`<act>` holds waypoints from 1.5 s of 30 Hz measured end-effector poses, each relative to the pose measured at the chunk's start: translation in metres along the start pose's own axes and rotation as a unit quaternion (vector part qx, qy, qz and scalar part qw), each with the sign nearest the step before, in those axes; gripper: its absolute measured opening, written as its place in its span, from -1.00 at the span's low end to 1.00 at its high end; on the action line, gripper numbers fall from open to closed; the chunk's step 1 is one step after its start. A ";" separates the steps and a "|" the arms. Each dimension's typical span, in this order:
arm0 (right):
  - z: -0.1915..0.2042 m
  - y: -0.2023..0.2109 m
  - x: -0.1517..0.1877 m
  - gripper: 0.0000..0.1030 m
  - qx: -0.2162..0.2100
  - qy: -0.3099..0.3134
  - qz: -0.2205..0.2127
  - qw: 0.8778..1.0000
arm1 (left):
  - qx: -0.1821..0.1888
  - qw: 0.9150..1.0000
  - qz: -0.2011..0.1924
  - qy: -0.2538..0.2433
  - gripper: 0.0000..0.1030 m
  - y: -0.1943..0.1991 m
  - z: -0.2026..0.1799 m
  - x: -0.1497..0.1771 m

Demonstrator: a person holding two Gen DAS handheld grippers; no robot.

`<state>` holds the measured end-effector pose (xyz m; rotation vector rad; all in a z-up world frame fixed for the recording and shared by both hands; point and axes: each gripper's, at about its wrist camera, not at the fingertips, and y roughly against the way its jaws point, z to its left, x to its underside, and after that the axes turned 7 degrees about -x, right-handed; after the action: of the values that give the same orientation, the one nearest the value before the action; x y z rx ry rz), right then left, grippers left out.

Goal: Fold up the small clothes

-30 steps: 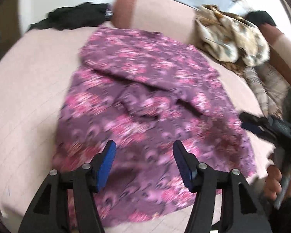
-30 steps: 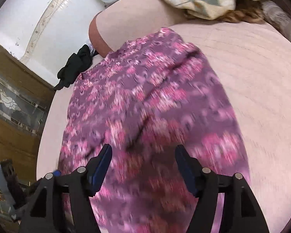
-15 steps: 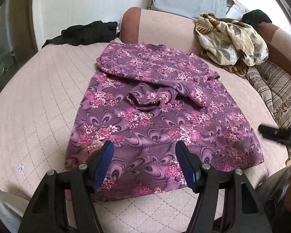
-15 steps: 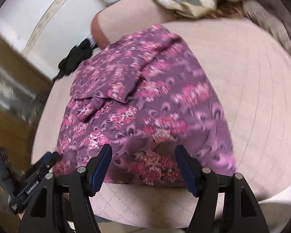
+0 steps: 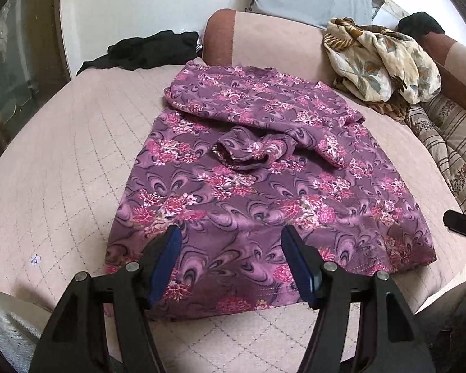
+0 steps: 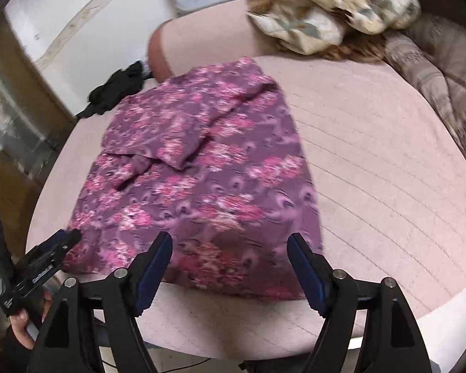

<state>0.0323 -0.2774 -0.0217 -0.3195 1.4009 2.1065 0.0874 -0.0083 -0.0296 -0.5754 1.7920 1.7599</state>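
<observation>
- Purple floral garment [image 5: 264,192] spread flat on the pink quilted bed [image 5: 62,168], hem toward 6 o'clock, neckline toward 12 in the left wrist view.
- Both sleeves folded inward across the chest; one cuff [image 5: 233,155] lying open-mouthed near the garment's middle.
- Left gripper [image 5: 230,264] hovering over the hem at 6 o'clock, blue pads apart, nothing pinched between them.
- Right gripper [image 6: 230,267] poised above the hem's right corner, jaws opening, only loose cloth seen beneath, none clamped.
- Tip of the right gripper peeking in at 3 o'clock in the left wrist view; left gripper with a hand [image 6: 21,326] wrapped round its handle visible at 8 o'clock in the right wrist view.
- Black cloth [image 5: 146,51] crumpled at 11 o'clock beyond the garment, near the wall.
- Cream leaf-print fabric [image 5: 382,59] heaped at 1 o'clock against the bolster [image 5: 264,37].
- Striped cushion [image 5: 450,143] at 3 o'clock, well apart from the garment.
- Right wrist view smeared by motion blur; finer detail there unreadable.
</observation>
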 end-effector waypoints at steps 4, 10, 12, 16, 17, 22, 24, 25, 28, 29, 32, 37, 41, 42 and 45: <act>-0.027 -0.004 0.004 0.57 -0.023 -0.068 0.002 0.997 | -0.005 1.000 -0.011 -0.004 0.27 0.004 -0.004 -0.001; -0.020 -0.008 0.001 0.57 -0.014 -0.052 -0.002 0.999 | -0.007 1.000 -0.026 -0.004 0.28 0.009 -0.003 -0.002; -0.018 -0.008 0.003 0.57 -0.013 -0.050 -0.003 0.999 | -0.008 1.000 -0.024 -0.006 0.28 0.008 -0.003 -0.001; -0.018 -0.009 0.004 0.57 -0.011 -0.051 -0.003 0.999 | -0.008 0.999 -0.034 0.001 0.28 0.013 -0.002 -0.002; -0.018 -0.009 0.004 0.57 -0.011 -0.050 -0.002 0.999 | -0.007 0.999 -0.036 0.001 0.28 0.014 -0.002 -0.002; -0.015 -0.012 0.005 0.57 -0.007 -0.035 0.003 0.999 | -0.001 0.999 -0.047 0.010 0.28 0.021 0.002 -0.004; -0.014 -0.013 0.005 0.57 -0.007 -0.031 0.004 0.999 | -0.001 0.998 -0.058 0.014 0.28 0.027 0.006 -0.005; -0.014 -0.013 0.005 0.57 -0.008 -0.030 0.003 1.000 | -0.005 0.998 -0.066 0.016 0.28 0.031 0.007 -0.005; -0.014 -0.015 0.003 0.57 -0.011 -0.035 0.004 0.999 | -0.013 0.996 -0.087 0.029 0.30 0.044 0.016 -0.007; -0.014 -0.015 0.002 0.57 -0.013 -0.036 0.003 0.999 | -0.012 0.995 -0.090 0.036 0.34 0.046 0.020 -0.009; -0.012 -0.015 0.000 0.57 -0.017 -0.038 -0.002 0.999 | -0.012 0.994 -0.088 0.063 0.37 0.050 0.036 -0.011; -0.004 -0.013 -0.001 0.57 -0.024 -0.034 -0.005 0.999 | -0.009 0.990 -0.080 0.117 0.37 0.053 0.060 -0.012; 0.002 -0.015 0.001 0.57 -0.018 -0.019 -0.001 1.000 | -0.014 0.990 -0.079 0.113 0.37 0.053 0.058 -0.011; 0.002 -0.015 0.002 0.57 -0.018 -0.018 0.000 1.000 | -0.015 0.991 -0.080 0.110 0.37 0.054 0.056 -0.011; -0.002 -0.015 0.002 0.57 -0.020 -0.026 -0.001 0.999 | -0.018 0.992 -0.080 0.100 0.37 0.053 0.052 -0.011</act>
<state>0.0391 -0.2742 -0.0343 -0.2792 1.3307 2.1281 0.0657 0.0449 0.0180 -0.9132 1.7927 1.6780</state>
